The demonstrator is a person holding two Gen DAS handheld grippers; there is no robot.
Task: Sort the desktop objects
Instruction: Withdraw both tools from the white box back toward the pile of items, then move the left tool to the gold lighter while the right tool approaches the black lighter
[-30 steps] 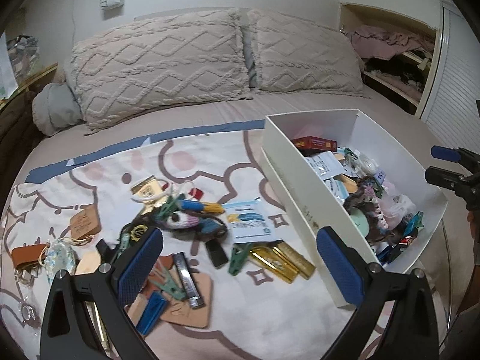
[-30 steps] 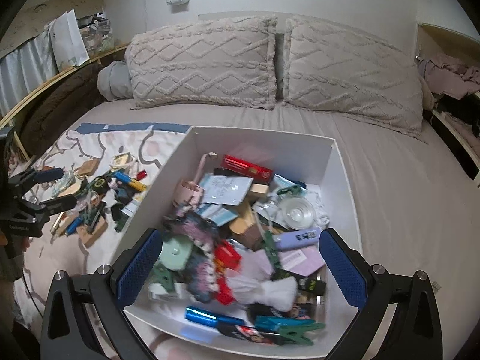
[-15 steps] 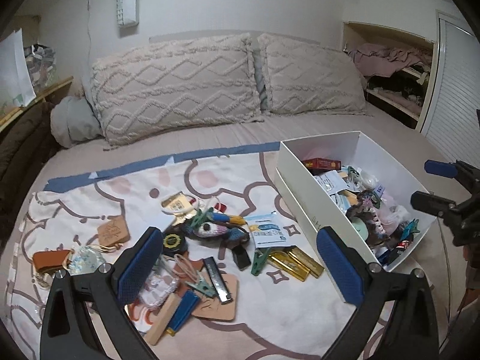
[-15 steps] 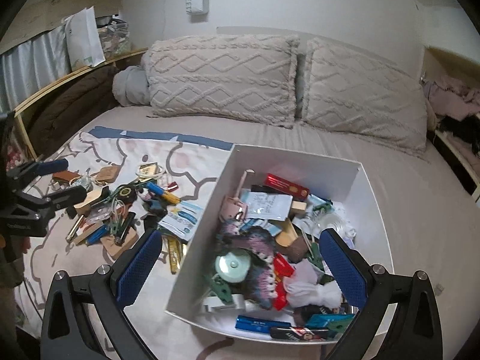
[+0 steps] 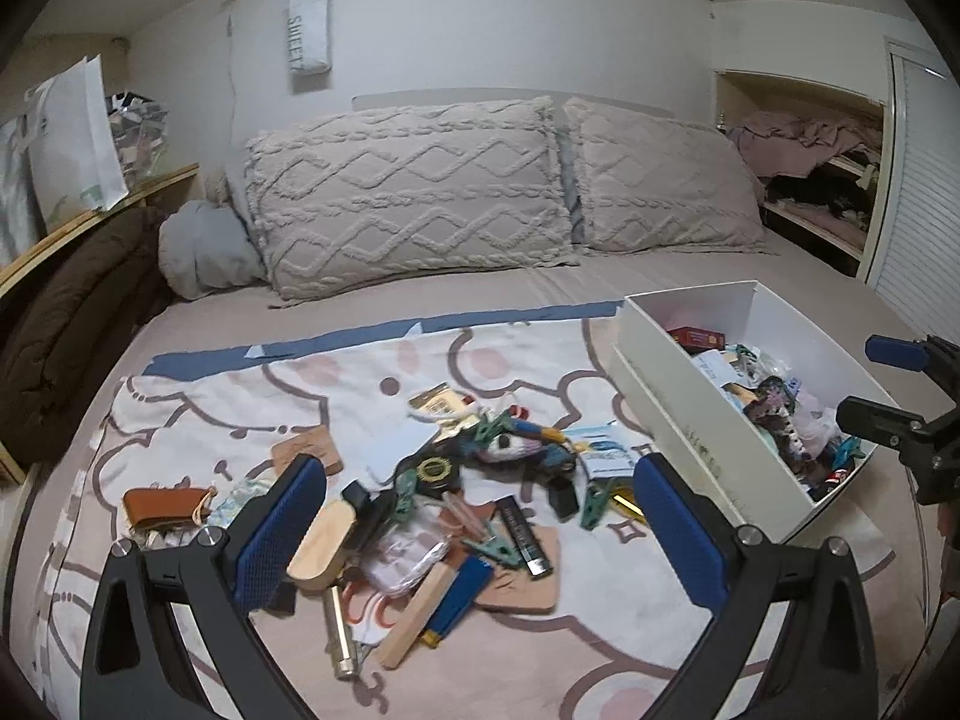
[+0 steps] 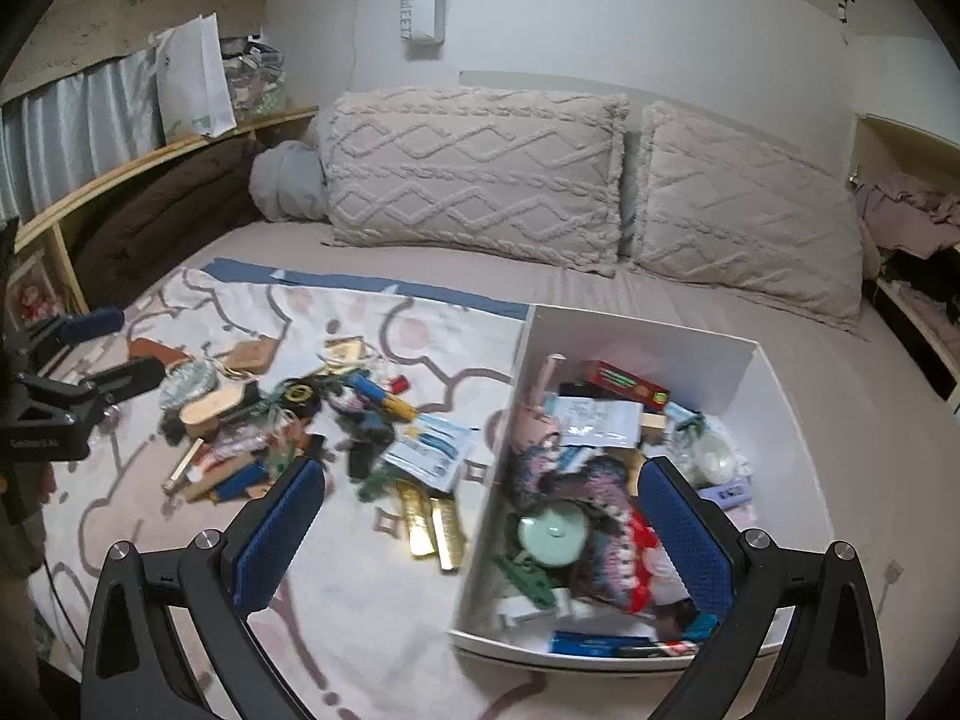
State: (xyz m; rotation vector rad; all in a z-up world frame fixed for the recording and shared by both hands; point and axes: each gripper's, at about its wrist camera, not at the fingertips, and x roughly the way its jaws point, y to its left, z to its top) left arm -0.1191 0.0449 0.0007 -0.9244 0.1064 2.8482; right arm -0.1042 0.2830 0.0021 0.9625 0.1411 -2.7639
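Observation:
A heap of small objects point(image 5: 456, 480) lies on a patterned cloth point(image 5: 240, 396) on the bed: a wooden block point(image 5: 321, 540), a blue lighter point(image 5: 456, 597), a brown leather pouch point(image 5: 162, 504), green clips and gold bars point(image 6: 432, 516). To the right of the heap stands a white box point(image 5: 678, 414), which holds several items, including a red carton point(image 6: 627, 381) and a mint round lid point(image 6: 552, 534). My left gripper point(image 5: 477, 531) hovers open above the heap, holding nothing. My right gripper point(image 6: 480, 528) is open and empty over the box's left wall point(image 6: 498, 480).
Two knitted pillows point(image 5: 408, 192) lean at the head of the bed. A brown duvet point(image 5: 66, 324) and a wooden shelf point(image 6: 150, 162) run along the left side. An open closet point(image 5: 804, 180) with clothes is at the right. Bare sheet point(image 6: 840, 396) lies right of the box.
Both grippers have drawn back and up from the bed, so the heap and box look smaller. The right gripper's view has shifted left, off the box's middle. Nothing was picked up.

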